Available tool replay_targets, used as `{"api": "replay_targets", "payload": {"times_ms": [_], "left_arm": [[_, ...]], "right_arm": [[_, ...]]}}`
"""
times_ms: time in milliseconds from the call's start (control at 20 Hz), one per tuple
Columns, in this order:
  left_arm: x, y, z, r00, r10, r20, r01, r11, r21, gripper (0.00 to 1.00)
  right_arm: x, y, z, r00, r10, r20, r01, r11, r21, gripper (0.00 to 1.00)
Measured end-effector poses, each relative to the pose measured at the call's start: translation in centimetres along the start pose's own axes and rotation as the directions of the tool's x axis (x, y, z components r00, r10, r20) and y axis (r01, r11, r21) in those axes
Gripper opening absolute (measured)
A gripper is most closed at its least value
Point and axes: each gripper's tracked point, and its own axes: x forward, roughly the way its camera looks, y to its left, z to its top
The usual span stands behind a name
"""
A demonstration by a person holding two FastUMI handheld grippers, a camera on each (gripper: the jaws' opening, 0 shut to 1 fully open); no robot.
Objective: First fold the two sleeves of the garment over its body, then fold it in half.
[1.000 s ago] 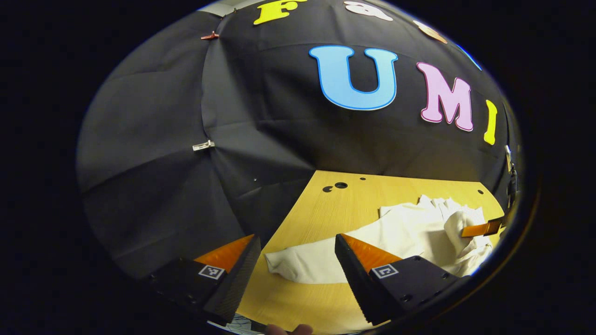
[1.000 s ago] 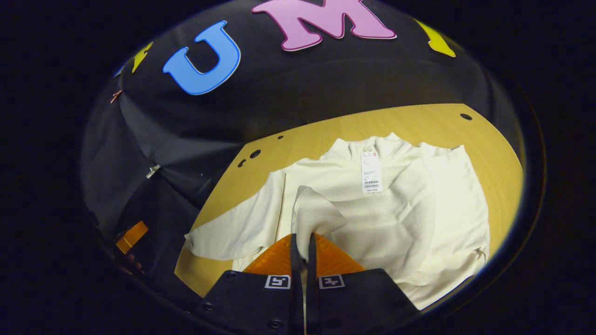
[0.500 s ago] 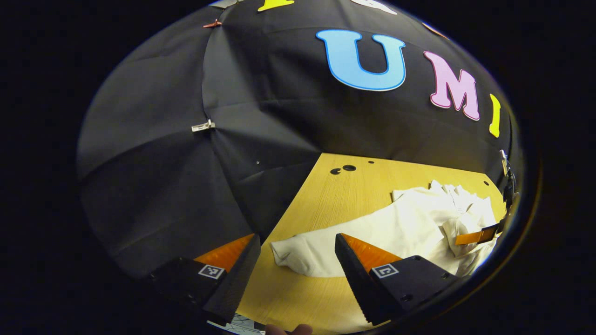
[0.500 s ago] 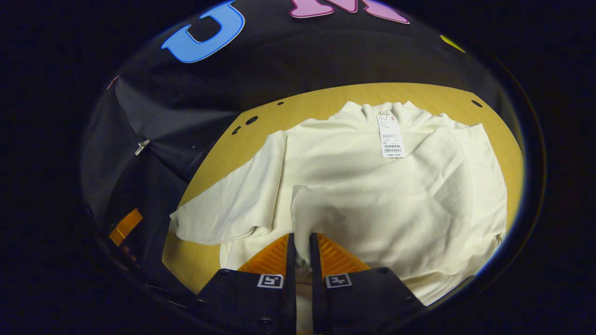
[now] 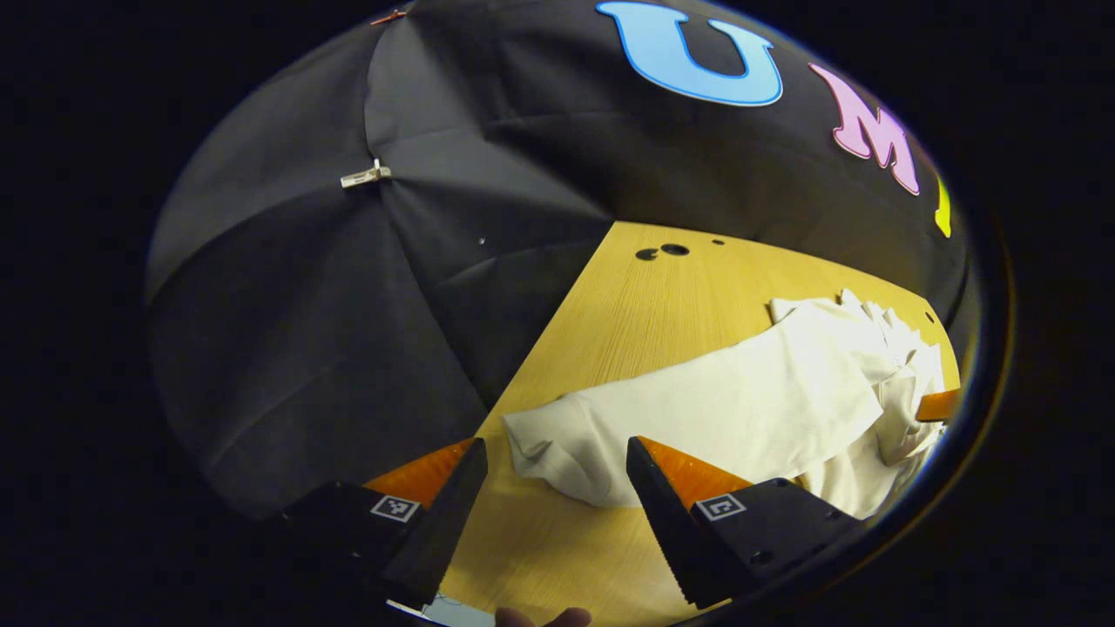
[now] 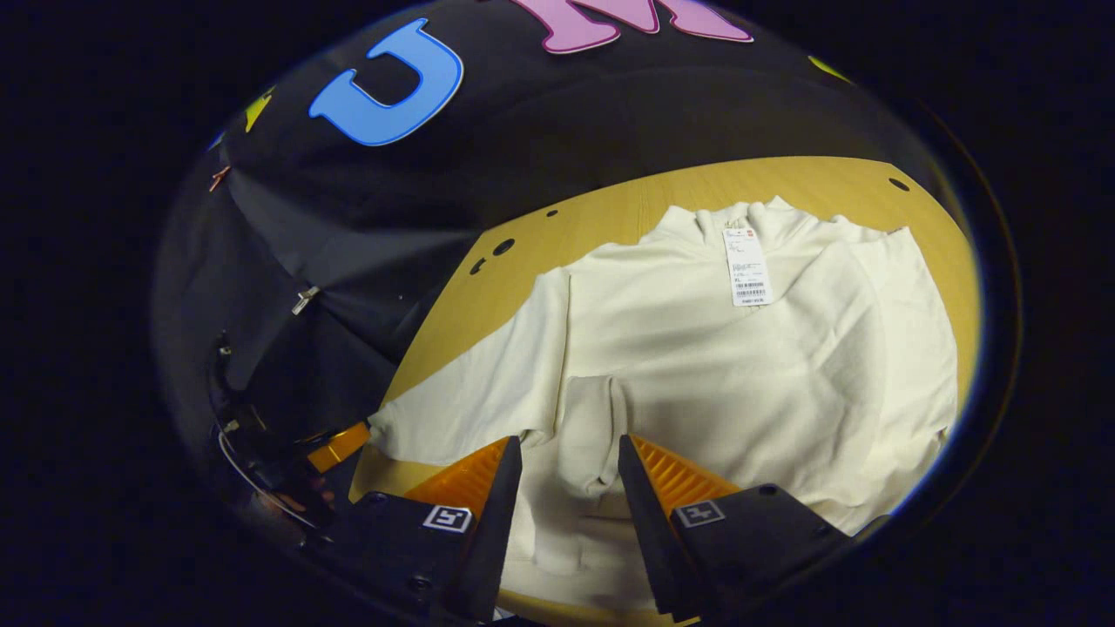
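A cream garment (image 6: 740, 374) lies flat on the wooden table (image 6: 601, 218), collar and a white tag (image 6: 747, 268) at the far side. One sleeve (image 6: 592, 435) is folded over the body, its cuff lying loose between the fingers of my right gripper (image 6: 568, 448), which is open just above it. The other sleeve (image 5: 697, 418) stretches out sideways toward the table's left edge. My left gripper (image 5: 553, 457) is open, hovering over that sleeve's cuff (image 5: 540, 444), not touching it. The left gripper (image 6: 340, 446) also peeks in at the lower left of the right gripper view.
Black booth cloth (image 5: 348, 305) hangs close along the table's left edge. Small holes (image 5: 662, 252) mark the far corner of the table. Bare wood (image 5: 540, 549) lies in front of the outstretched cuff. A fingertip (image 5: 544, 616) shows at the bottom of the left gripper view.
My right gripper lowered the held sleeve onto the body and opened, letting it go. My left gripper moved in closer over the outstretched sleeve's cuff.
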Motion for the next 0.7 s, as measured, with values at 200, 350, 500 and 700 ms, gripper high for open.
{"api": "replay_targets", "payload": {"times_ms": [200,350,500,700], "left_arm": [[1.6,0.2,-1.5,0.997,0.007,-0.078,-0.008,1.000,-0.003,0.99],[2.5,0.1,-2.2,0.992,0.006,-0.122,-0.007,1.000,-0.013,0.98],[3.0,-0.3,-2.9,0.987,0.010,-0.162,-0.010,1.000,-0.002,0.97],[3.1,-1.4,-3.4,0.980,-0.022,-0.196,0.013,0.999,-0.045,0.84]], "right_arm": [[-4.5,-1.7,1.8,0.998,-0.007,0.065,0.009,1.000,-0.019,0.70],[-8.3,-3.8,2.4,0.994,-0.041,0.101,0.044,0.998,-0.036,0.70],[-11.9,-5.8,2.2,0.991,-0.072,0.117,0.075,0.997,-0.025,0.71],[-15.9,-8.4,1.5,0.982,-0.120,0.146,0.116,0.993,0.038,0.70]]}}
